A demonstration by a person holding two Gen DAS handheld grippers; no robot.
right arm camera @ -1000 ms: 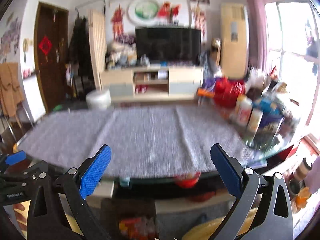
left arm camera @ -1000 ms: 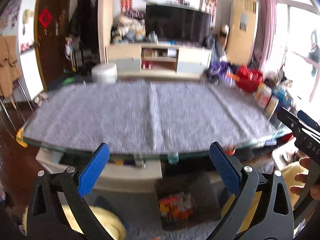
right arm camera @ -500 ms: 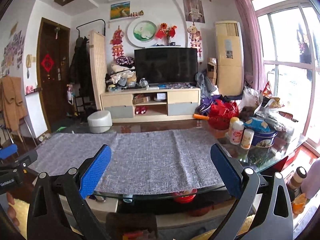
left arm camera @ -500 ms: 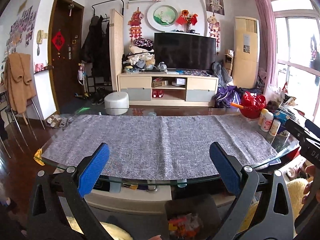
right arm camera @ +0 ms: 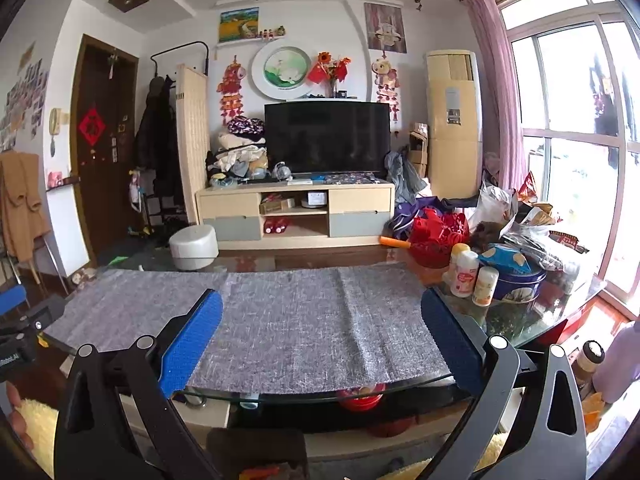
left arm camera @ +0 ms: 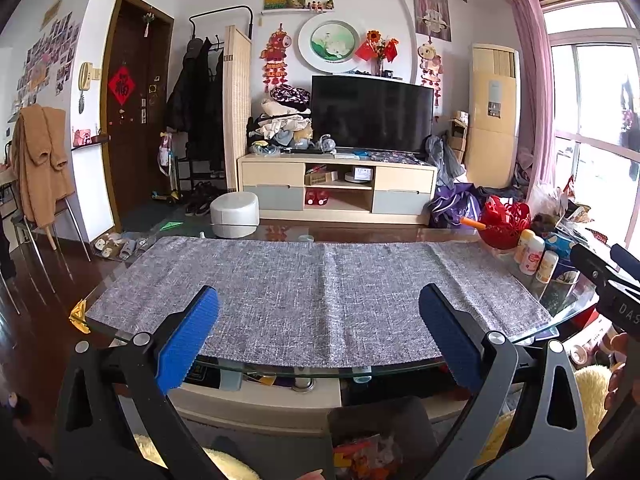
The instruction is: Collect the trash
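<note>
Both grippers hang just short of the near edge of the glass tabletop (left arm camera: 560, 312), and neither holds anything: the left gripper (left arm camera: 318, 334) has its blue-padded fingers (left arm camera: 188, 340) spread wide, and the right gripper (right arm camera: 320, 338) has its fingers (right arm camera: 194, 342) spread just as wide. A grey woven cloth (left arm camera: 320, 288) covers most of the tabletop from its left end toward the right. At the right end stand a red openwork basket (left arm camera: 505, 227), small white bottles (right arm camera: 464, 274) with pink and orange labels too small to read, a blue round tin (right arm camera: 518, 284) and crinkled snack bags (right arm camera: 532, 216). The trash sits on the floor below the near edge, in a dark bin (left arm camera: 378, 436) holding red and orange wrappers (left arm camera: 360, 454). In the left wrist view the other gripper's black body at the right border bears the white letters "DAS", cut off by the picture's border. The dark door (left arm camera: 132, 112) across the room carries a red diamond paper with one black character.
</note>
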